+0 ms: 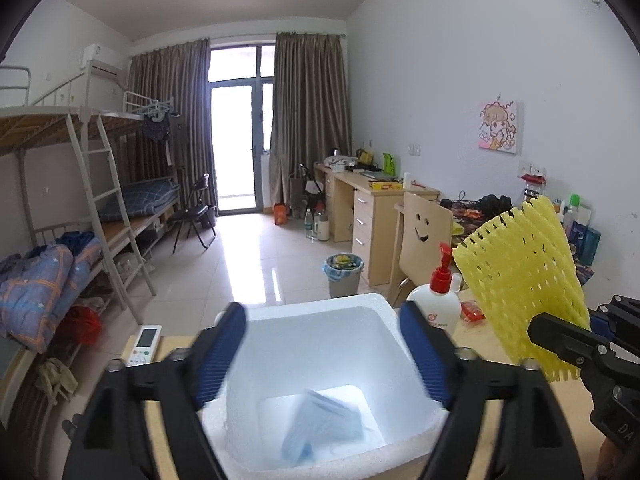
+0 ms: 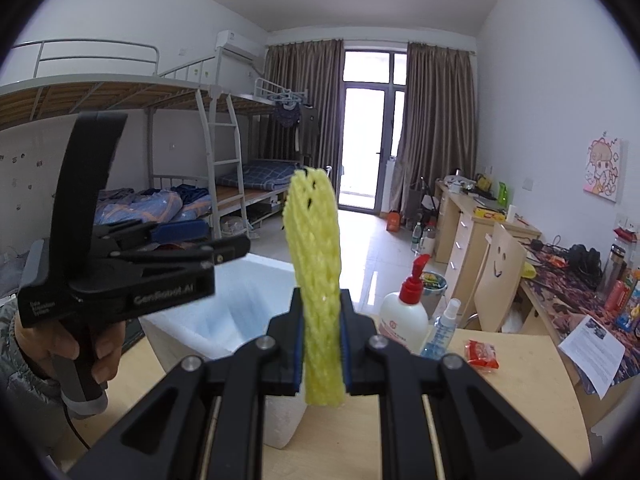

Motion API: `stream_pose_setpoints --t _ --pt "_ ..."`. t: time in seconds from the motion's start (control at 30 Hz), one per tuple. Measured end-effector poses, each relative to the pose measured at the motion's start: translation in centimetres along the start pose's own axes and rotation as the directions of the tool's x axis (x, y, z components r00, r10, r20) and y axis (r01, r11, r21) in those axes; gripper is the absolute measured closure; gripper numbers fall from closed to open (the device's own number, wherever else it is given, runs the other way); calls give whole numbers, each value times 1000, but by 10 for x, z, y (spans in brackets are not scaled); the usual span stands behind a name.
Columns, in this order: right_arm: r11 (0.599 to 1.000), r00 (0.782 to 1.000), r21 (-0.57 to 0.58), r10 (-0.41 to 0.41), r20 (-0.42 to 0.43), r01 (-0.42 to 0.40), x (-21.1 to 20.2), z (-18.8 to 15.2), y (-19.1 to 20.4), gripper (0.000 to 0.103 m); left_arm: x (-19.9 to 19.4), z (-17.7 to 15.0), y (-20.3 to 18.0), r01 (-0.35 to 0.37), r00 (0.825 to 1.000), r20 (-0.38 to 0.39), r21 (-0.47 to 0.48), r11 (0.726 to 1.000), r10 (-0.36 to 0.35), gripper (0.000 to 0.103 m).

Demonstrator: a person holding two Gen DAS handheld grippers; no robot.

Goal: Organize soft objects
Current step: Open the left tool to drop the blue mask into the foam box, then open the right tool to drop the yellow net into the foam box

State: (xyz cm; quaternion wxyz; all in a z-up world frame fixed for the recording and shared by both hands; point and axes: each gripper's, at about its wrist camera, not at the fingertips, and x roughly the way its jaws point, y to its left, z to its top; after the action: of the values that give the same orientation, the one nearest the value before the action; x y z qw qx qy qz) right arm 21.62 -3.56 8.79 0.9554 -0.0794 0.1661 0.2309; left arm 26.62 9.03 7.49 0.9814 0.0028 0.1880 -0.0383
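Foam box [image 1: 320, 312], blurred cloth [image 1: 324, 424] perhaps inside

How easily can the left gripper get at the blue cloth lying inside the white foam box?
Probably yes. The left gripper hangs open right over the foam box, and nothing covers the blue cloth on its floor. The right gripper, holding the yellow foam net, stays off to the side.

pale wood worktop [image 2: 500, 400] with a white foam box [image 1: 320, 344] sitting on it near the left. Right of the box there's a white pump bottle with a red top [image 2: 404, 316], a small clear spray bottle [image 2: 440, 328], and a red snack packet [image 2: 482, 354]. A white remote [image 1: 144, 346] lies at the far left edge
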Motion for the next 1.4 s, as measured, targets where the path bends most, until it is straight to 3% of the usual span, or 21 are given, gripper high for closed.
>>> stream_pose_setpoints --t 0.1,0.2,0.83,1.03,1.4 --pt "1000 1000 1 -1 1 1 -1 -1 0 85 -3 -1 0 12 1000 10 -30 999 -12 6" --pt "1000 1000 2 3 0 -3 -2 -1 -2 85 -9 0 -2 -18 999 43 -32 999 19 1" --pt "998 999 -22 53 4 -53 10 6 9 85 -39 0 21 -112 991 67 -31 993 113 1" --pt "996 997 -28 83 0 -83 22 9 14 85 -48 -6 35 -188 980 68 -32 982 189 1" --pt "989 990 -39 142 -21 -143 43 14 32 85 -66 -14 66 -245 966 69 -74 967 250 1"
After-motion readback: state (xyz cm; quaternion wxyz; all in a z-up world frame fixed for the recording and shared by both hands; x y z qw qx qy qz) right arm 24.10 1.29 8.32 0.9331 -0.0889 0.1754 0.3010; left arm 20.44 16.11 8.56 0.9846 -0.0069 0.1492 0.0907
